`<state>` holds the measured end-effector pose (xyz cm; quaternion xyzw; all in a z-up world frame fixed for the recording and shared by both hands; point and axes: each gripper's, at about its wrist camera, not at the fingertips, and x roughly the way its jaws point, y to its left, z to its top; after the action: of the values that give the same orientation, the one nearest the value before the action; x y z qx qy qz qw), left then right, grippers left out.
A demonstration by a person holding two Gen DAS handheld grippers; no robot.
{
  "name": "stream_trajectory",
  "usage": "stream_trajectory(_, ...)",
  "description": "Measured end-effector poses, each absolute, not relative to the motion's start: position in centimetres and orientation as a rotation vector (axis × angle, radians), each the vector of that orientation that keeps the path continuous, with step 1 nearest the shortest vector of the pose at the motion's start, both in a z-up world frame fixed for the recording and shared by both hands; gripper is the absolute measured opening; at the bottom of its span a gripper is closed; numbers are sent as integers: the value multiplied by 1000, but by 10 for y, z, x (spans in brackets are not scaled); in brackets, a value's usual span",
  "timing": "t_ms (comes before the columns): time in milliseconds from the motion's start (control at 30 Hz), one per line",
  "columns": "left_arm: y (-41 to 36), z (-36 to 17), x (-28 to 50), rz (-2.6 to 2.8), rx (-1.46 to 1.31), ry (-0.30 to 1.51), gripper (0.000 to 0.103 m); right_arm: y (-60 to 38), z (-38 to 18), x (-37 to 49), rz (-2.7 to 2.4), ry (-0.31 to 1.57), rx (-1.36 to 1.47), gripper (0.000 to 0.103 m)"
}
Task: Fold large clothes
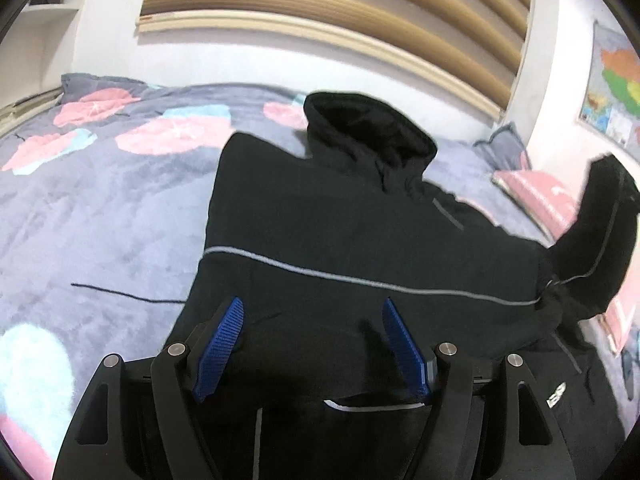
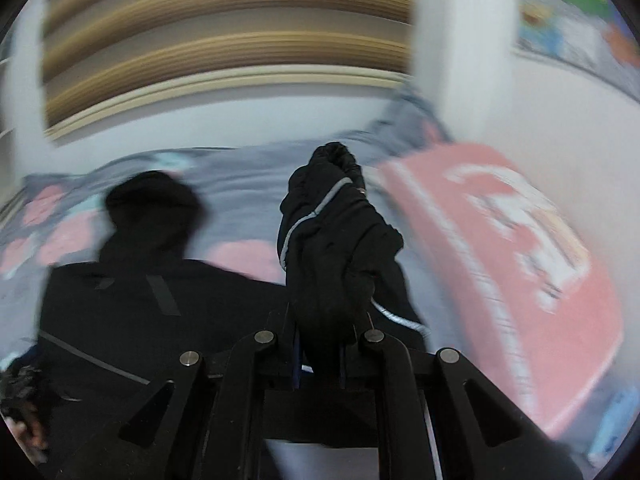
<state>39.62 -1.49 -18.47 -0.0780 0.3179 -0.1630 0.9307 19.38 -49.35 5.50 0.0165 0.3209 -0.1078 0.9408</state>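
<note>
right gripper (image 2: 320, 336) clamps sleeve (image 2: 332, 240), raised for folding inward | left gripper (image 1: 312, 344) wide open, empty, above jacket (image 1: 340, 232) hem

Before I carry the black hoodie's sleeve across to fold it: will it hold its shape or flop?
Likely floppy: the sleeve bunches and droops from the right gripper. Its loose end will probably swing. The hoodie looks thick, so its body may drag.
</note>
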Motion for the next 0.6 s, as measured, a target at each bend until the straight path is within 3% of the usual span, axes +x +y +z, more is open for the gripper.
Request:
stream_trajectory(267, 18, -153, 375, -302, -236, 490, 73, -304, 35, 242, 10, 650, -63, 16)
stream_trajectory(500, 53, -143, 368, -125, -301, 407, 73, -182, -58, 286, 141, 796, -120, 17)
stream_trajectory(600, 61, -141, 368, -75, -285, 381, 73, -154, -101, 301, 148, 868, -149, 24)
